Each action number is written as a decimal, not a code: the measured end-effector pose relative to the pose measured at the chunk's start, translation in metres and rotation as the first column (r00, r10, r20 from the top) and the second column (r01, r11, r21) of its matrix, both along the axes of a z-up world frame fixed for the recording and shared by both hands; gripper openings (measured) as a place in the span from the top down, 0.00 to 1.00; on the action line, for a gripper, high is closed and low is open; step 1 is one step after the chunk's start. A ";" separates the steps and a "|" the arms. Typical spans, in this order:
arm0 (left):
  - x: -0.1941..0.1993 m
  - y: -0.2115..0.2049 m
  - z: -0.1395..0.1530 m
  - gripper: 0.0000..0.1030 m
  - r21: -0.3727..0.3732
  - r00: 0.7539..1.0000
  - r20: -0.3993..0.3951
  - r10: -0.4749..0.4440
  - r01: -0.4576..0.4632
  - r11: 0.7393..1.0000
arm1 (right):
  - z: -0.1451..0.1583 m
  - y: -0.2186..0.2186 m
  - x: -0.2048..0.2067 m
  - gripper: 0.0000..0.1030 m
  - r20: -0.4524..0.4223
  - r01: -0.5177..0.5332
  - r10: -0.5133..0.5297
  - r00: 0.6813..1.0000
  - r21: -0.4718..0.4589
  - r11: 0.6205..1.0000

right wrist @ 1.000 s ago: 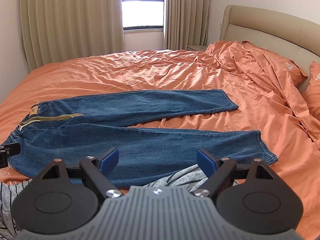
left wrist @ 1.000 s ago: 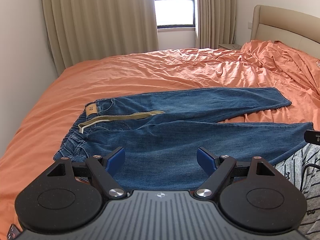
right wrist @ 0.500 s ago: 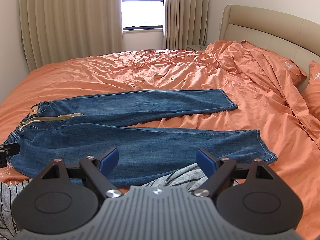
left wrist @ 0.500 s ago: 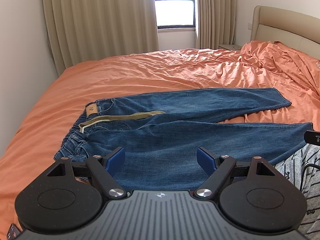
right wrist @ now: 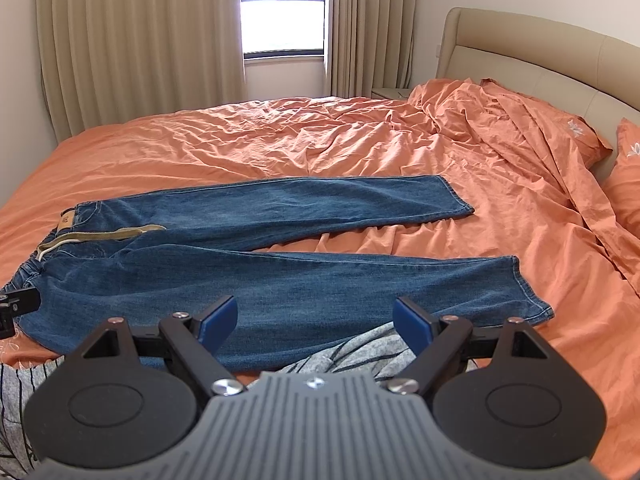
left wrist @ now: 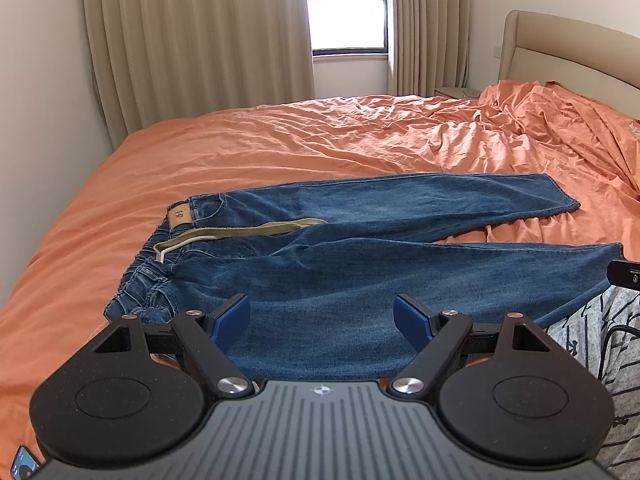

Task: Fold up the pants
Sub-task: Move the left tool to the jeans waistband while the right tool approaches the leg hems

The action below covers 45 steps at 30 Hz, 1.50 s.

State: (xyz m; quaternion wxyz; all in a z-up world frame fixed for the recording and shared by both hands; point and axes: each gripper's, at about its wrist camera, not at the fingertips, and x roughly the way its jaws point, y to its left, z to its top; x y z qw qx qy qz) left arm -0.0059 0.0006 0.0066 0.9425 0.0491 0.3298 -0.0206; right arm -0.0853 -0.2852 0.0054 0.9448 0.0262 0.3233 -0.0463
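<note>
Your jeans [left wrist: 360,264] lie flat on the orange bed [left wrist: 280,144], waistband toward your left, both legs running out to the right and splayed apart, so a wedge of sheet shows between them. Both tools are spread wide and empty: the left tool [left wrist: 322,318] hangs above the seat and thigh of the near leg, the right tool [right wrist: 316,322] above the near leg closer to its hem [right wrist: 528,284]. Nothing is gripped yet.

Watch these risks:

- The legs are not stacked. If you fold lengthwise by pinching only the near leg, it could land crooked over the far leg [right wrist: 280,204] and leave the hems out of line.
- The drawstring [left wrist: 240,232] trails loose across the waist. It may get trapped inside the fold or dragged out to one side.
- The denim looks heavy and lies flat. A shallow pinch may slip, and a deep one could catch the sheet underneath and pull it up too.
- The sheet is already rumpled, so sliding the jeans instead of lifting them will likely bunch the cloth beneath.
- A striped grey garment [right wrist: 360,348] lies just at the near edge, touching the jeans by the right tool. You could grab it by mistake.
</note>
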 end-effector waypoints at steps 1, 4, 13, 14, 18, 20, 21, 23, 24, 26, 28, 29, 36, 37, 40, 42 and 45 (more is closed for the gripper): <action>0.000 -0.001 0.001 0.08 0.000 1.000 0.000 0.001 -0.001 1.000 | 0.000 0.000 0.000 0.21 0.000 0.000 0.000 1.000 0.000 1.000; 0.001 -0.002 0.000 0.08 0.002 1.000 0.002 0.002 -0.002 1.000 | 0.000 0.000 0.000 0.21 -0.001 0.000 0.000 1.000 0.001 1.000; 0.002 0.003 -0.004 0.08 -0.002 1.000 -0.004 0.003 -0.003 1.000 | -0.001 0.001 0.002 0.21 -0.008 -0.002 0.002 1.000 0.004 1.000; 0.001 0.003 -0.004 0.08 -0.002 1.000 -0.003 0.001 -0.001 1.000 | -0.001 0.001 0.003 0.21 -0.009 -0.003 0.003 1.000 0.003 1.000; 0.007 0.009 -0.002 0.11 -0.004 1.000 0.005 -0.010 0.010 1.000 | -0.007 0.001 0.014 0.21 -0.019 -0.022 0.022 1.000 0.001 1.000; 0.014 0.022 0.000 0.16 -0.020 1.000 0.004 -0.019 0.019 1.000 | -0.012 -0.003 0.020 0.21 -0.010 -0.041 0.041 0.999 0.026 0.999; 0.018 0.031 0.002 0.17 -0.030 1.000 0.001 -0.017 0.017 0.999 | -0.014 -0.005 0.024 0.21 0.001 -0.055 0.055 0.998 0.045 0.997; 0.026 0.052 0.006 0.20 -0.050 1.000 0.003 -0.001 0.001 0.999 | -0.022 -0.012 0.037 0.21 0.036 -0.094 0.091 0.995 0.110 0.989; 0.032 0.064 0.007 0.22 -0.058 1.000 0.004 0.004 -0.004 0.998 | -0.026 -0.015 0.043 0.21 0.041 -0.105 0.100 0.994 0.134 0.985; 0.055 0.106 0.003 0.27 -0.084 1.000 -0.011 0.025 -0.026 0.996 | -0.034 -0.015 0.064 0.21 0.026 -0.111 0.109 0.994 0.162 0.980; 0.075 0.137 0.000 0.29 -0.123 0.998 -0.041 0.039 -0.044 0.991 | -0.044 -0.010 0.088 0.21 0.015 -0.122 0.121 0.992 0.159 0.980; 0.087 0.153 -0.003 0.29 -0.149 0.998 -0.055 0.039 -0.047 0.988 | -0.048 -0.007 0.098 0.21 0.011 -0.127 0.127 0.992 0.150 0.980; 0.189 0.254 -0.058 0.29 -0.338 0.982 -0.188 -0.016 -0.049 0.940 | -0.095 0.020 0.178 0.21 -0.042 -0.158 0.163 0.986 0.119 0.980; 0.205 0.267 -0.071 0.29 -0.375 0.975 -0.219 -0.026 -0.059 0.925 | -0.102 0.023 0.188 0.22 -0.054 -0.150 0.157 0.986 0.117 0.982; 0.243 0.298 -0.112 0.29 -0.453 0.953 -0.300 -0.036 -0.109 0.885 | -0.123 0.030 0.216 0.25 -0.104 -0.109 0.120 0.987 0.105 0.988; 0.262 0.318 -0.138 0.29 -0.518 0.944 -0.325 -0.060 -0.125 0.846 | -0.132 0.034 0.228 0.26 -0.127 -0.091 0.103 0.986 0.103 0.991; 0.275 0.346 -0.168 0.35 -0.631 0.939 -0.330 -0.096 -0.144 0.762 | -0.142 0.041 0.238 0.26 -0.156 -0.081 0.092 0.983 0.077 0.994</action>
